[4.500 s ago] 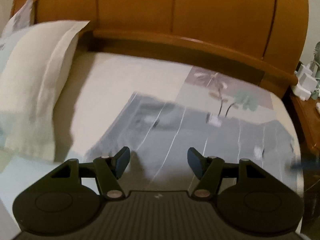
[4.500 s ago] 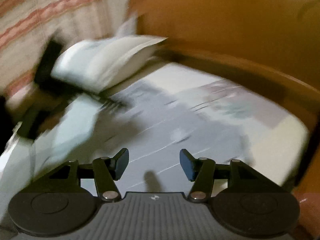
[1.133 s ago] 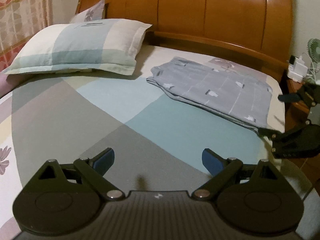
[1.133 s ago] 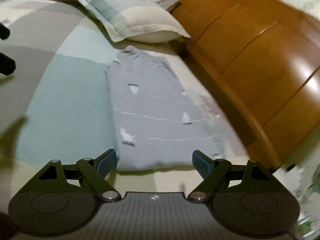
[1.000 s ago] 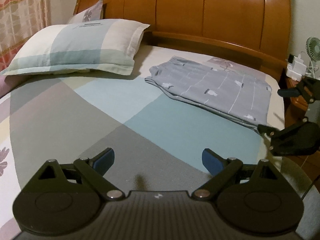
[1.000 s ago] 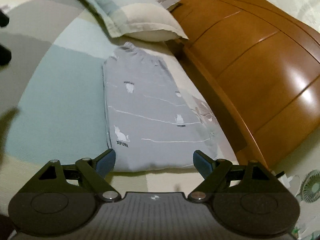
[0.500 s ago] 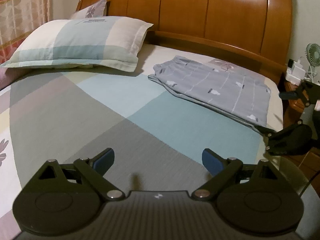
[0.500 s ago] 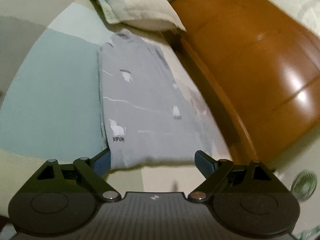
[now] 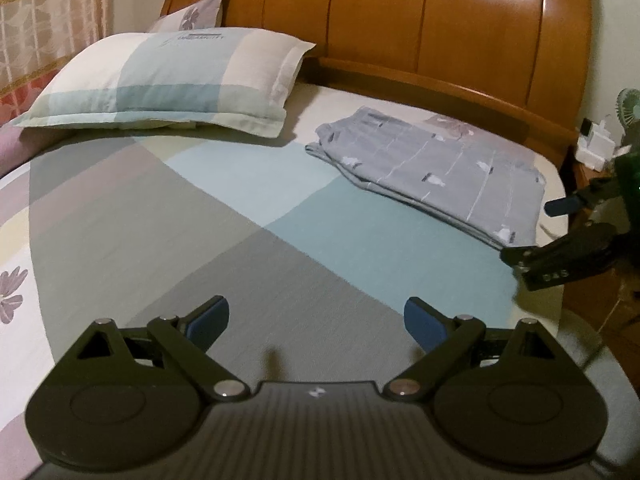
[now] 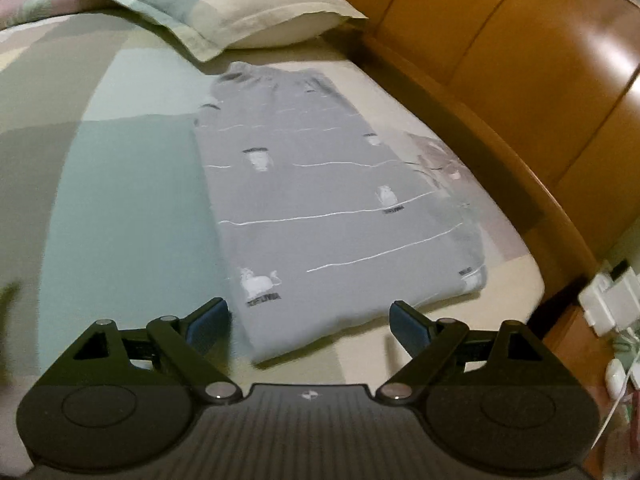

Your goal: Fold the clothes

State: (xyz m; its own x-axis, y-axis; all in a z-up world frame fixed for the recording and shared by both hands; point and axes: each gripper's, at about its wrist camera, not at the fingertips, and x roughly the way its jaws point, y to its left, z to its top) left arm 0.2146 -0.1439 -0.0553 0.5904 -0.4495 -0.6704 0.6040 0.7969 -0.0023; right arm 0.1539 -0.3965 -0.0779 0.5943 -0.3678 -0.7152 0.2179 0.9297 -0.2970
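Right wrist: folded garment (image 10: 332, 216) ahead of right gripper (image 10: 309, 322).

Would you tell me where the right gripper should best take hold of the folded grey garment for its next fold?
Probably the near short edge of the grey garment, from the bed's side edge: it lies flat there, layered, just ahead of the open right gripper.

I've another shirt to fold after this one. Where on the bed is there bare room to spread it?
The widest free patch is the grey and teal bedsheet in front of the pillow, left of the folded grey garment. It is crowded by the headboard: the garment fills that corner, and the right tongs hover at its near end.
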